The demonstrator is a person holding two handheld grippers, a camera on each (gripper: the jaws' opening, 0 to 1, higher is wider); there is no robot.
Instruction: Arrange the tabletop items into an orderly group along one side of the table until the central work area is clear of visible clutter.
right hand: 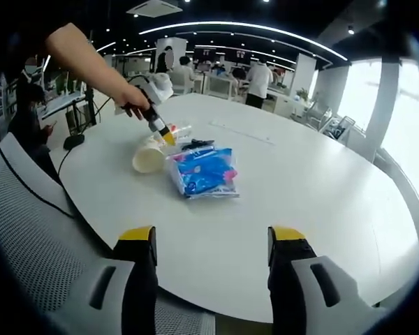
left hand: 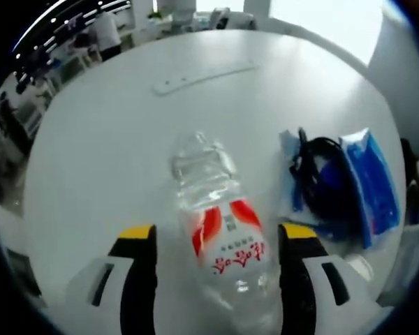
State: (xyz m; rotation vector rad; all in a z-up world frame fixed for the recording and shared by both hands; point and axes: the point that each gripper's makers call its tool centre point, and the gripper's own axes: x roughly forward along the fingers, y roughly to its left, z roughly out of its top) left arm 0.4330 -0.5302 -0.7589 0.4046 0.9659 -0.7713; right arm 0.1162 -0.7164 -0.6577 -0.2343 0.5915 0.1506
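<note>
Bottle point(left hand: 223, 230), clear and seemingly empty, lies between left gripper's point(left hand: 218, 241) spread fingers; right gripper's point(right hand: 211, 241) fingers gape, holding nothing.

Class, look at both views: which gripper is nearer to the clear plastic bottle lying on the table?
Left. The left gripper has its jaws open on either side of the bottle. The right gripper sits back at the table's near edge, well short of it.

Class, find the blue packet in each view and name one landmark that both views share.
Left gripper view: blue packet lies at the right, beside a black cable and right of the clear bottle.
Right gripper view: blue packet lies at centre, right of the paper cup.
Shared landmark: the round white table.
</note>
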